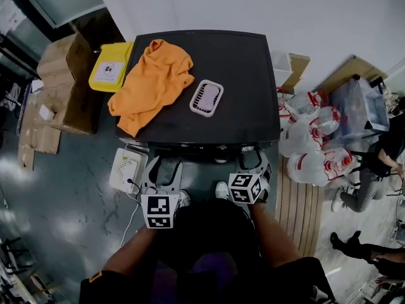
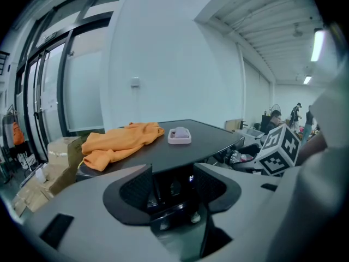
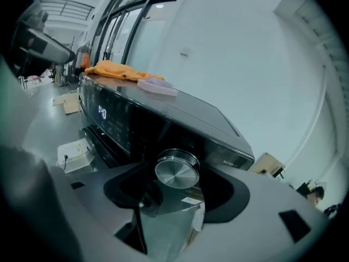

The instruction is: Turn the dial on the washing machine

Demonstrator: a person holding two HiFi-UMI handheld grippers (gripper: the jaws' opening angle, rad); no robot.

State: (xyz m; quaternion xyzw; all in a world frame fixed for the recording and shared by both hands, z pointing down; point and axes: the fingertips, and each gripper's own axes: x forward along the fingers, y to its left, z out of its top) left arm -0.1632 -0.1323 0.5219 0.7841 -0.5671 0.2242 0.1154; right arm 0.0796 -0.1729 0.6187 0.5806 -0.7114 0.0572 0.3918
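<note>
The black washing machine stands in front of me, and both grippers are low at its front panel. In the right gripper view a round silver dial fills the gap between the jaws of my right gripper, which is shut on its rim. From the head view the dial is hidden under the lid's edge, by the right gripper. My left gripper hangs further left along the front. The left gripper is open with nothing between its jaws, and the dark panel shows through the gap.
An orange cloth and a lavender tray lie on the lid. A yellow container and cardboard boxes stand at the left. A white box sits on the floor. Bagged bottles and a seated person are at the right.
</note>
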